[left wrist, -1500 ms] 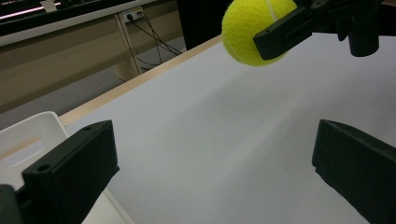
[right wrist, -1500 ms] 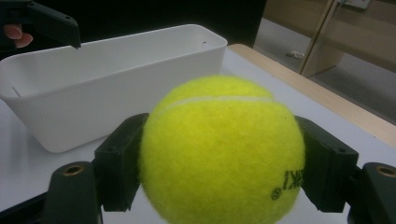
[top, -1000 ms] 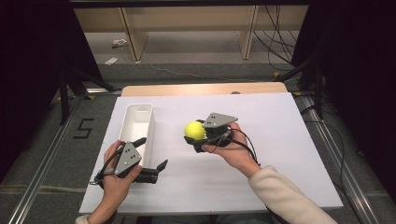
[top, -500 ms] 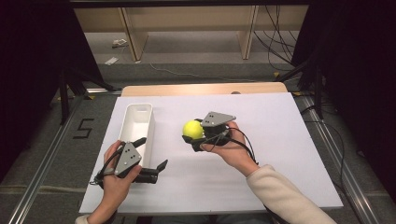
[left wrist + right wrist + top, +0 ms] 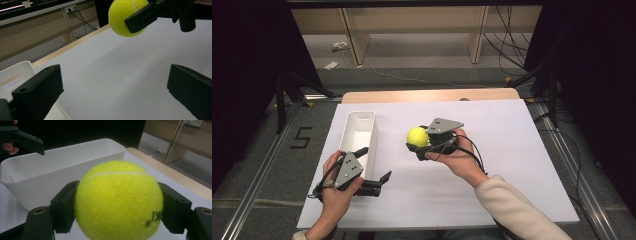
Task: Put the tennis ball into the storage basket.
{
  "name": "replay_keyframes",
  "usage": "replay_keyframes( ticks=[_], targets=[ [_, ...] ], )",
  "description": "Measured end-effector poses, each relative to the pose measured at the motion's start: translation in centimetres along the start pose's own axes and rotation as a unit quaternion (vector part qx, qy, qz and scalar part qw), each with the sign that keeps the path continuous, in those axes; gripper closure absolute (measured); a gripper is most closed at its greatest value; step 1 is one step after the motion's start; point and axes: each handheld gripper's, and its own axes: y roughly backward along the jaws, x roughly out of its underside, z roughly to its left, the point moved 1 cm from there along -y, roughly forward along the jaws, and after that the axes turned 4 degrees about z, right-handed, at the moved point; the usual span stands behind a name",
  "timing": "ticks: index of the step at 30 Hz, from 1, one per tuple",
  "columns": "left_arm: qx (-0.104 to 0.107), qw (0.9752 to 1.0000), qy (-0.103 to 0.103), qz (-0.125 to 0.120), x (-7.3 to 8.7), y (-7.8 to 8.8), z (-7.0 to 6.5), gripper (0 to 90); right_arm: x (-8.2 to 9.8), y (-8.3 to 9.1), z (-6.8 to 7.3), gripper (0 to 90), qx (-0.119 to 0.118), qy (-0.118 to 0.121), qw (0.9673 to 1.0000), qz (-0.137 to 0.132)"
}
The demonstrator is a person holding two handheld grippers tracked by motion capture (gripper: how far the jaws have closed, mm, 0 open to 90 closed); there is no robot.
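One ball (image 5: pixel 417 136) – clamped in the right tool (image 5: pixel 421 145), held just above the surface's (image 5: pixel 512 150) middle. One white bin (image 5: pixel 358 137) along the left edge, nothing between it and the ball. Left tool (image 5: pixel 374 167) wide open, empty, near the front-left corner. Ball slightly nearer the bin than before.

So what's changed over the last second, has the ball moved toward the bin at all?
Barely. The right claw has kept its grip on the tennis ball, edging it only slightly up the table, still short of the white bin. The left claw has stayed open beside the bin's near end.
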Motion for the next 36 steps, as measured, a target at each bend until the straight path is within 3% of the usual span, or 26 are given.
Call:
replay_keyframes(
  ticks=[36],
  targets=[
    [0.0, 1.0, 0.001, -0.002, -0.01, 0.05, 0.01, 0.0, -0.51, -0.99, 0.08, 26.7, 0.0, -0.007, 1.0, -0.003]
  ],
)
